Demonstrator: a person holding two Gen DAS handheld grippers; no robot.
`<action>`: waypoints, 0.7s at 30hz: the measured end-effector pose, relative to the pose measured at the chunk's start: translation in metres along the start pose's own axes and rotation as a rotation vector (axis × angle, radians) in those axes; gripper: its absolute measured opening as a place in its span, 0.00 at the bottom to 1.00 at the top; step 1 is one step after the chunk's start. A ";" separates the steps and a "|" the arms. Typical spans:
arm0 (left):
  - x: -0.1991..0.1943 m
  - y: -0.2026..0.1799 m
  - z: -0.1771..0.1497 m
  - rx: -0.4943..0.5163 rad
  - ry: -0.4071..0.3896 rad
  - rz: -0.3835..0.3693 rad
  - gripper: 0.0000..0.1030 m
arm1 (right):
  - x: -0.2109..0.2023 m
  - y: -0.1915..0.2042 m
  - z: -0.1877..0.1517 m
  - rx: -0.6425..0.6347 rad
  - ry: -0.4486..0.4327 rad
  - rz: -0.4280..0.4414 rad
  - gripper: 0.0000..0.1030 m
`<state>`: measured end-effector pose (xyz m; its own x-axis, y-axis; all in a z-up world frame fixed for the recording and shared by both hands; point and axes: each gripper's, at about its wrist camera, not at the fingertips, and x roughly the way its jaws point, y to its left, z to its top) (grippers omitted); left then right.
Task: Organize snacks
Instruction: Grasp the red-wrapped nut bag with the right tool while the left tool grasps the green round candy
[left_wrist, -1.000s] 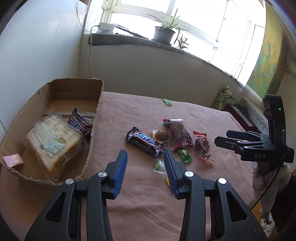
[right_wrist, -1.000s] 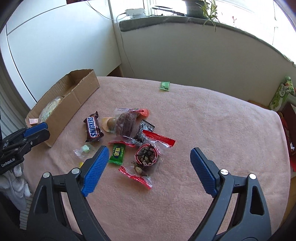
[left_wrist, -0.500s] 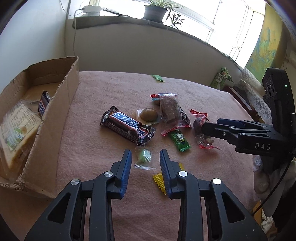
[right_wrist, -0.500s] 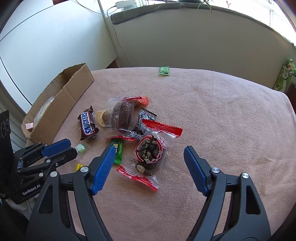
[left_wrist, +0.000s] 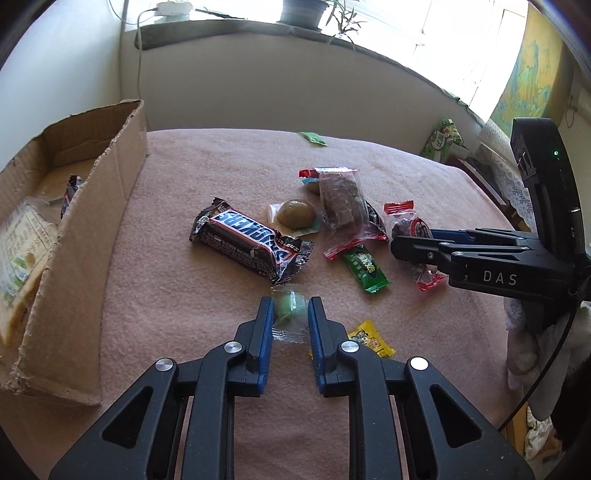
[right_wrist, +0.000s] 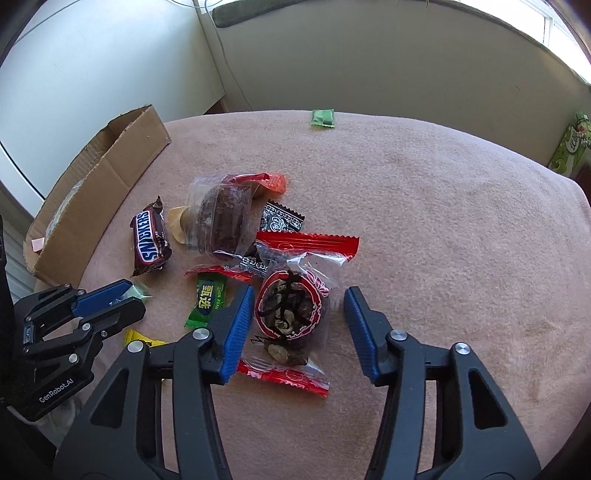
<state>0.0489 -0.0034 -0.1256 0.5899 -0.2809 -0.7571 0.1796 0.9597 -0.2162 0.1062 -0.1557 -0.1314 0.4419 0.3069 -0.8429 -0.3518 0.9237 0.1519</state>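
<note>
Left tool (left_wrist: 290, 312), jaws just closing, pinches one pale green sweet in clear wrap (left_wrist: 290, 308) on the pink-clothed worktop (left_wrist: 207, 162). Right tool (right_wrist: 300, 303), half spread and closing, straddles one red-edged clear packet of dark pieces (right_wrist: 291, 310), only its left pad touching. One brown Snickers bar (left_wrist: 249, 240) lies beyond the left tool.

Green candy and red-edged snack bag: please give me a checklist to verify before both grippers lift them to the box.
1. Left gripper closed on the green candy: ok, pads press its wrapper; jaws have just been closing.
2. Right gripper gripping the red-edged snack bag: not ok, one pad touches, a gap remains at the other; jaws have just been closing.
3. Yellow candy outside the left grip: ok.
4. Green stick packet outside the right grip: ok.
5. Cardboard box has room: ok.
</note>
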 end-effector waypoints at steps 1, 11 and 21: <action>0.000 0.000 0.000 0.001 0.001 -0.001 0.17 | 0.000 0.000 0.000 0.001 0.001 0.000 0.42; 0.003 -0.003 0.001 0.012 0.002 0.005 0.16 | -0.006 -0.004 -0.005 0.003 -0.004 0.021 0.34; -0.014 0.005 0.002 -0.009 -0.041 -0.003 0.16 | -0.026 -0.013 -0.010 0.035 -0.033 0.043 0.34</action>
<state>0.0437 0.0052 -0.1149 0.6214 -0.2837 -0.7303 0.1746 0.9588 -0.2239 0.0913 -0.1781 -0.1171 0.4543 0.3536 -0.8177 -0.3420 0.9168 0.2064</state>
